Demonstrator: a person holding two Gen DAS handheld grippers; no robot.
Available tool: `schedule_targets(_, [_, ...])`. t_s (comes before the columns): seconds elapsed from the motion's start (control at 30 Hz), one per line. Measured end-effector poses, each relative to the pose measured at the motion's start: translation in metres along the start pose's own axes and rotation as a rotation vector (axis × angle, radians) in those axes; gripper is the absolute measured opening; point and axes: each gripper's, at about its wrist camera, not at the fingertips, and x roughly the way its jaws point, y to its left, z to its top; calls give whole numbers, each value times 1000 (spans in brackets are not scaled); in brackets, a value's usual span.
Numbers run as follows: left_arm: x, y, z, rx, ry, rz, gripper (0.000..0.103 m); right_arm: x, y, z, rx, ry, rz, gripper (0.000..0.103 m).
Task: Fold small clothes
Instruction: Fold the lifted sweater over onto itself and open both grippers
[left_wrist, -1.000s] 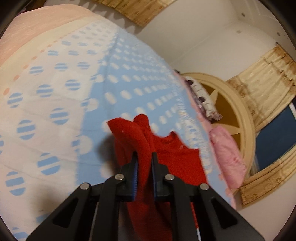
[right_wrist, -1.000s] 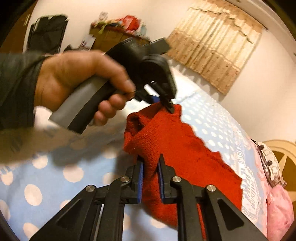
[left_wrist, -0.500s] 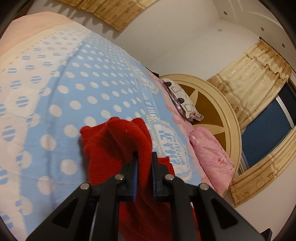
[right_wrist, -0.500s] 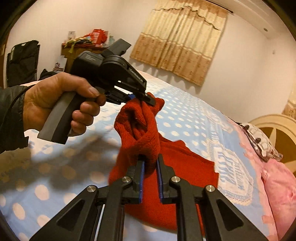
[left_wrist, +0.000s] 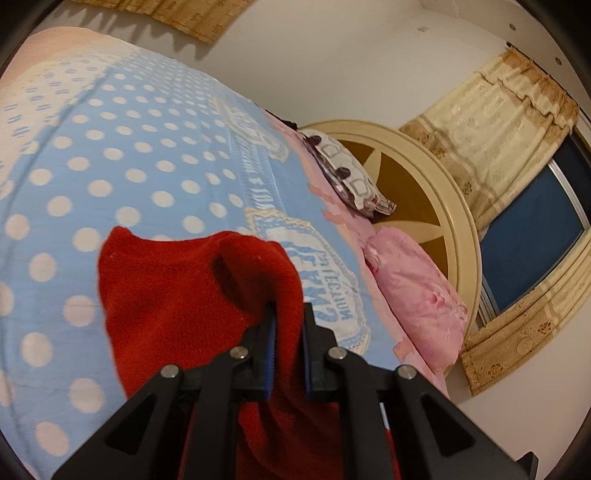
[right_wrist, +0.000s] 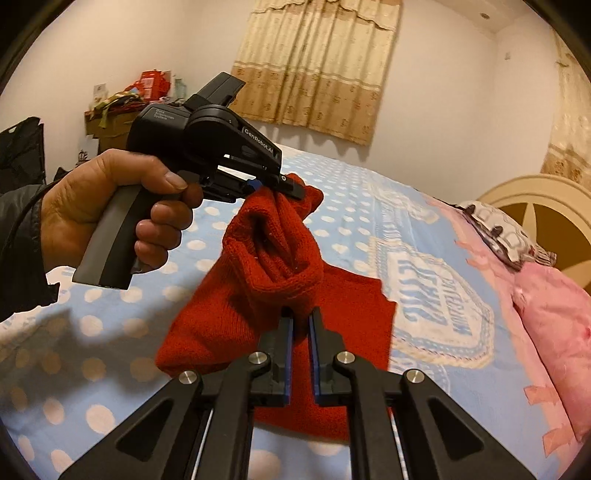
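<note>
A small red knitted garment (right_wrist: 280, 295) is lifted off the bed, its lower part still draped on the blue dotted blanket (right_wrist: 351, 221). My left gripper (left_wrist: 288, 314) is shut on one bunched edge of it; it also shows in the right wrist view (right_wrist: 284, 186), held in a hand. My right gripper (right_wrist: 301, 317) is shut on another fold of the red garment (left_wrist: 177, 295), lower and nearer. The cloth hangs twisted between the two grips.
A pink pillow (right_wrist: 554, 314) and a patterned pillow (right_wrist: 506, 236) lie by the round cream headboard (right_wrist: 535, 188) on the right. Curtains (right_wrist: 314, 66) hang on the far wall. A cluttered cabinet (right_wrist: 118, 110) stands at the back left.
Both grippers have risen and drawn the garment upward and toward the headboard side. The left gripper has swung to face the pillows. More of the garment is off the blanket.
</note>
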Motion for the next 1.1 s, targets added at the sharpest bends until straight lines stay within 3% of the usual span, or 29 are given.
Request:
schedule_targets(0.37, [53, -39, -10, 76, 91, -14, 9, 4, -47, -39, 222, 116, 62, 6])
schedule_targets(0.57, [83, -55, -31, 183, 158, 81, 10, 15, -74, -67, 362, 199, 53, 2])
schedule_targets(0.63, [78, -58, -33, 199, 153, 123, 17, 18, -83, -74, 399, 241, 105, 2])
schedule_targets(0.73, [58, -59, -30, 207, 126, 154, 49, 13, -93, -75, 426, 239, 133, 3])
schedule_targets(0.77, [48, -61, -30, 213, 101, 156, 65, 13, -97, -74, 427, 242, 140, 5])
schedule_targets(0.8, [36, -62, -30, 221, 67, 149, 74, 12, -101, -74, 427, 243, 137, 10])
schedule_targets(0.83, [24, -63, -31, 235, 30, 135, 76, 10, -106, -72, 426, 238, 132, 36])
schedule_targets(0.87, [15, -64, -34, 250, 12, 138, 81, 8, -113, -70, 434, 228, 145, 70])
schedule_targets(0.9, [6, -64, -38, 266, 2, 155, 84, 5, -120, -68, 458, 211, 158, 79])
schedule_targets(1.1, [-26, -45, -82, 353, -23, 296, 84, 26, -152, -27, 522, 183, 336, 81])
